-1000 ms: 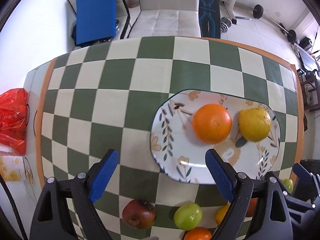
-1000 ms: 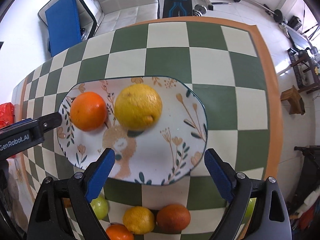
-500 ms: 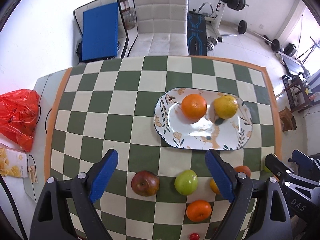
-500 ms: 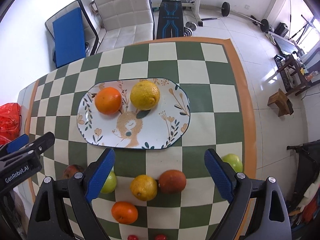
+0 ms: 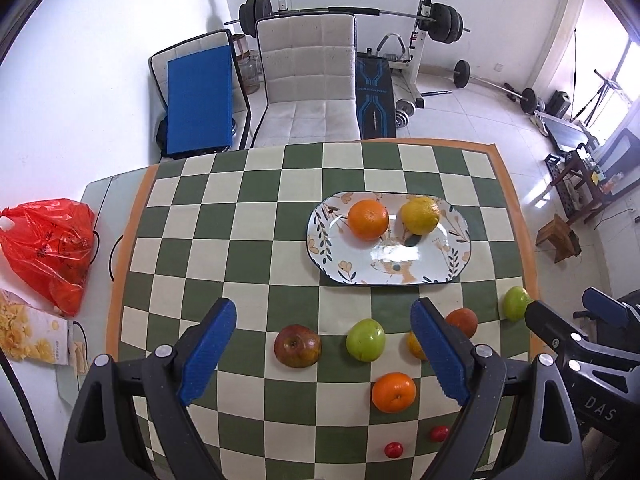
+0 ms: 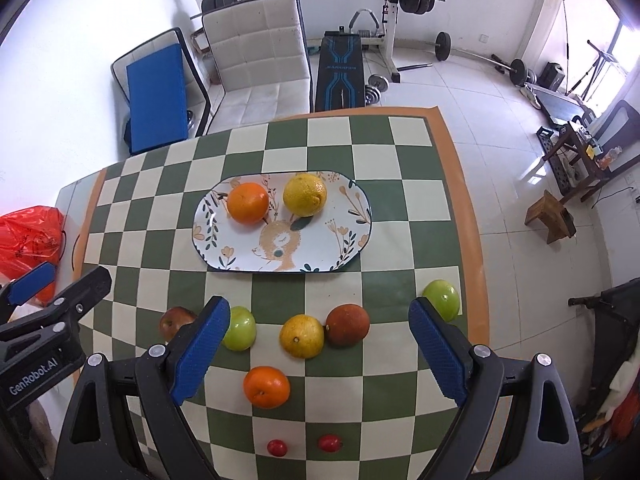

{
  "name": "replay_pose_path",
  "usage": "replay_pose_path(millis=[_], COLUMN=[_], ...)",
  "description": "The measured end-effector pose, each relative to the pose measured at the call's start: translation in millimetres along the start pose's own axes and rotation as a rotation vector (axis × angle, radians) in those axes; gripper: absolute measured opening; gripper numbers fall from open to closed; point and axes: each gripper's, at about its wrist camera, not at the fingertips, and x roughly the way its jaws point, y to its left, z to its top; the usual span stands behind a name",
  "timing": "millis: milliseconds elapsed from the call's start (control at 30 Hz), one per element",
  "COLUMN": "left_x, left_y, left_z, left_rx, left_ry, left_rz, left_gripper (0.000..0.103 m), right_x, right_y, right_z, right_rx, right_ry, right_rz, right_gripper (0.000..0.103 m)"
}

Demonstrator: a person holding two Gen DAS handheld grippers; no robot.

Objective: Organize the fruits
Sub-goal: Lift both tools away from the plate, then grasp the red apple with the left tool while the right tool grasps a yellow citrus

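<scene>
A floral oval plate [image 5: 452,258] [image 6: 352,248] lies on the checkered table and holds an orange [image 5: 368,219] [image 6: 247,202] and a lemon [image 5: 420,215] [image 6: 305,194]. On the cloth nearer me lie a red apple [image 5: 297,345], a green apple [image 5: 365,339] [image 6: 240,328], a yellow citrus [image 6: 301,336], a dark red fruit [image 6: 347,324], an orange [image 5: 393,392] [image 6: 266,386], a second green apple [image 6: 441,300] and two small red tomatoes [image 6: 277,447]. My left gripper [image 5: 324,354] and right gripper [image 6: 318,350] are open, empty and high above the loose fruit.
A red plastic bag [image 5: 46,248] and a snack box [image 5: 32,336] lie left of the table. A white chair [image 5: 308,80], a blue mat [image 5: 200,100] and weight equipment stand beyond the far edge. A wooden stool [image 6: 550,216] stands on the right.
Both grippers have pulled back and up from just over the plate. The plate now looks smaller and farther, and the loose fruit row has come into full view.
</scene>
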Motion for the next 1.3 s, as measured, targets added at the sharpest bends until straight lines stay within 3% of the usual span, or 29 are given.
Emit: replay_pose_path(millis=[200,400,433,500,600,800,867,1000,1167,1300], left_x=[-12.7,-6.5,-2.0,10.6,38.5,102.3,125.5,168.5,208.2,226.8], left_y=[3.1,10.2,12.4,18.5,31.7,52.0,56.5,58.4,52.2,42.0], left_z=[-5.5,-4.8,-5.1,-6.1,-11.8,-31.0,-37.9,-50.0,-61.6,-65.4], left_rx=[-0.02,-0.048,-0.053,-0.065,-0.088,-0.118,-0.13,-0.149,-0.165,-0.143], left_ry=[-0.027,-0.019,-0.008,0.015,0.074,0.23,0.289,0.404,0.508,0.528], left_rz=[-0.011,-0.022,-0.02,0.001,0.05,0.116,0.116,0.083,0.035,0.018], left_gripper=[0.089,0.09,0.098,0.103,0.103,0.102,0.102,0.102,0.102,0.1], right_x=[-32.4,-38.2,-35.4,-27.0,-2.2,87.1,118.1,167.0,203.5,221.2], right_y=[4.0,6.0,5.9,5.6,2.2,-8.7,-8.9,-8.1,-8.9,-6.7], right_z=[-11.4,-13.3,-13.5,-13.4,-15.4,-31.5,-38.8,-52.0,-61.4,-61.9], right_rx=[-0.001,0.013,0.017,0.028,0.047,0.105,0.116,0.14,0.168,0.185], right_ry=[-0.049,-0.055,-0.048,-0.035,0.006,0.182,0.243,0.335,0.386,0.414], right_rz=[0.008,0.025,0.029,0.039,0.064,0.12,0.136,0.153,0.162,0.167], right_gripper=[0.093,0.093,0.093,0.093,0.093,0.093,0.093,0.075,0.073,0.072])
